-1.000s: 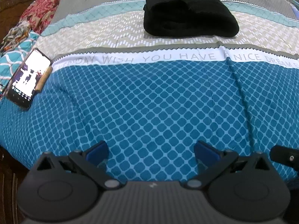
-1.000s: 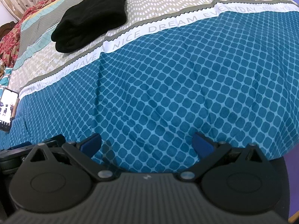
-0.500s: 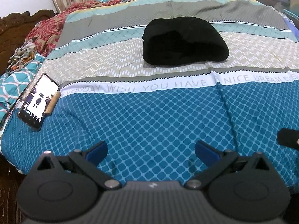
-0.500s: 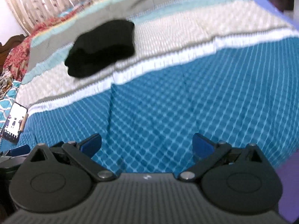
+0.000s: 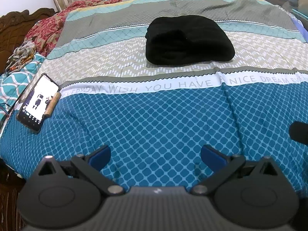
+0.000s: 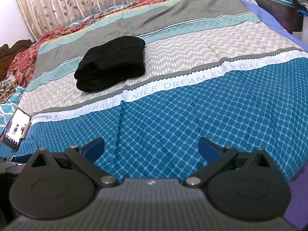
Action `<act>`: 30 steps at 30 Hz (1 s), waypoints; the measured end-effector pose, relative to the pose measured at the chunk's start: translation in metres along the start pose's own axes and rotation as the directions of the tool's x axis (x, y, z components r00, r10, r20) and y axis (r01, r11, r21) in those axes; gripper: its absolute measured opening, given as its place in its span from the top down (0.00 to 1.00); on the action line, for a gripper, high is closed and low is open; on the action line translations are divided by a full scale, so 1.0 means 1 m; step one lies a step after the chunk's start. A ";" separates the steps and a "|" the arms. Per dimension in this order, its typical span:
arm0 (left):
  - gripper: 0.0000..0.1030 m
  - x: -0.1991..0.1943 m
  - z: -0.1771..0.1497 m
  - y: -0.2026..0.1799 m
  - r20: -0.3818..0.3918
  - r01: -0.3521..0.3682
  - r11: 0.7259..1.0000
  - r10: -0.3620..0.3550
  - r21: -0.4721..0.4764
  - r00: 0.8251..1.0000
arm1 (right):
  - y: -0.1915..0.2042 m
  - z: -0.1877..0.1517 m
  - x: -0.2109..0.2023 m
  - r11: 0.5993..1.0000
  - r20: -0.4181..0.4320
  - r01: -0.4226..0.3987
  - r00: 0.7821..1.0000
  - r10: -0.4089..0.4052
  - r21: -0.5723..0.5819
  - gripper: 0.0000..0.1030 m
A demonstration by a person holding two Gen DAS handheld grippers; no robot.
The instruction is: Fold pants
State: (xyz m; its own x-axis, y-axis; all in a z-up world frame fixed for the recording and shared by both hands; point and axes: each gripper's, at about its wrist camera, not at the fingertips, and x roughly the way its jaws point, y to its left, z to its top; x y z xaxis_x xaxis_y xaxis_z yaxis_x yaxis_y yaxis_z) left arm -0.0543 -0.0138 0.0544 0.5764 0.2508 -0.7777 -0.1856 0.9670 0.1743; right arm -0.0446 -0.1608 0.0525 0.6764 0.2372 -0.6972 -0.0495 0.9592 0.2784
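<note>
The black pants point(image 5: 189, 39) lie folded in a compact bundle on the beige band of the bedspread, far ahead of both grippers; they also show in the right wrist view point(image 6: 112, 62). My left gripper point(image 5: 155, 156) is open and empty, low over the blue patterned part of the bedspread point(image 5: 154, 119). My right gripper point(image 6: 151, 147) is open and empty over the same blue area point(image 6: 173, 115), near the bed's front edge.
A lit phone point(image 5: 38, 101) lies at the bed's left edge, also in the right wrist view point(image 6: 16, 129). Crumpled red and patterned cloths point(image 5: 46, 30) lie at the far left by a wooden headboard point(image 5: 17, 25). Curtains point(image 6: 77, 2) hang behind. Part of the right gripper point(image 5: 299, 132) shows at right.
Both grippers have pulled back and tilted up from the bedspread, so the folded pants look farther away and the curtains come into view. Both stay open and empty.
</note>
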 end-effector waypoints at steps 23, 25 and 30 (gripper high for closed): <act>0.00 0.002 0.000 0.001 -0.014 -0.010 1.000 0.010 -0.022 1.000 | 0.003 -0.001 -0.007 0.999 0.036 -0.036 0.999 0.036 -0.013 0.00; 0.00 0.002 0.000 0.001 -0.016 -0.010 1.000 0.010 -0.020 1.000 | 0.003 0.000 -0.007 0.999 0.034 -0.035 0.999 0.036 -0.013 0.00; 0.00 0.002 0.000 0.001 -0.013 -0.004 1.000 0.003 -0.017 1.000 | 0.003 0.000 -0.008 0.999 0.035 -0.036 0.999 0.036 -0.013 0.00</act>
State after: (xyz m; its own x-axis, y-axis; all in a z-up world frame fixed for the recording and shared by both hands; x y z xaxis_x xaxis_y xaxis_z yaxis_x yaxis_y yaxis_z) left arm -0.0534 -0.0125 0.0531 0.5650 0.2535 -0.7852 -0.2016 0.9652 0.1666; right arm -0.0502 -0.1593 0.0585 0.6995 0.2661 -0.6633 -0.0833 0.9521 0.2942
